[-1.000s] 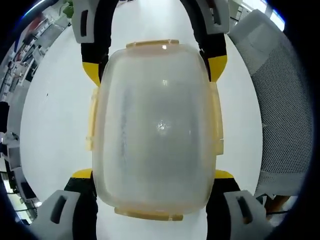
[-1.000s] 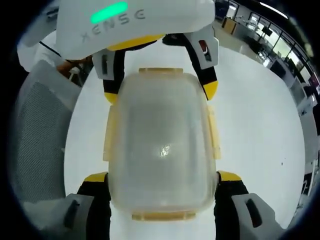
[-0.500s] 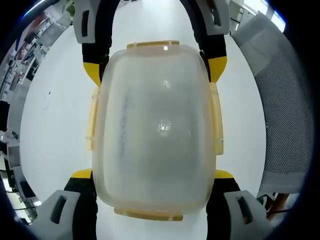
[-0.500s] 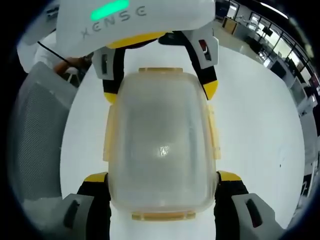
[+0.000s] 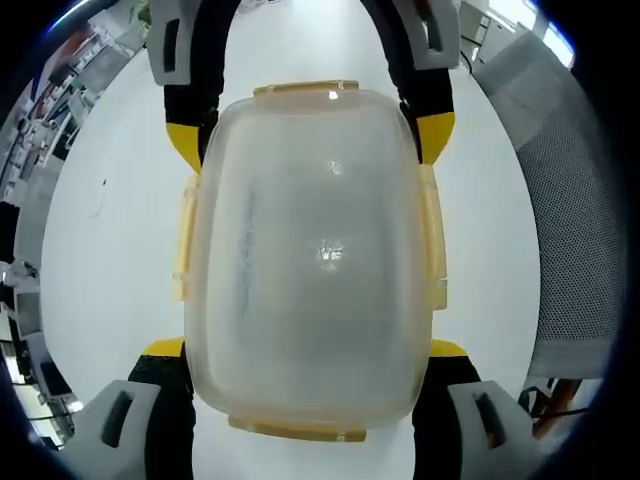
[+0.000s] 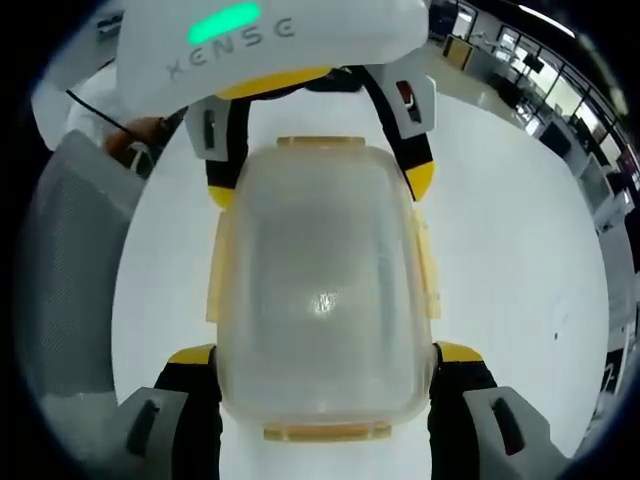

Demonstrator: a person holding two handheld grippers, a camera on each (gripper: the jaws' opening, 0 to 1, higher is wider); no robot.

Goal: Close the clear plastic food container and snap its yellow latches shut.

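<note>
Gripping the clear container (image 5: pixel 315 255) from opposite ends — left gripper (image 5: pixel 307 355) and right gripper (image 6: pixel 325 358) each spread wide, yellow-tipped jaws pressed to its sides. Yellow latches (image 5: pixel 433 240) lying flat along the edges; cannot tell whether snapped. White table (image 5: pixel 110 250) open on both flanks, mesh chair (image 5: pixel 575 220) near one edge. Contents blurred behind cloudy plastic — jaw tips partly hidden.

A white table (image 5: pixel 110 250) lies beneath, with a grey mesh chair (image 5: pixel 580 230) just beside it.
</note>
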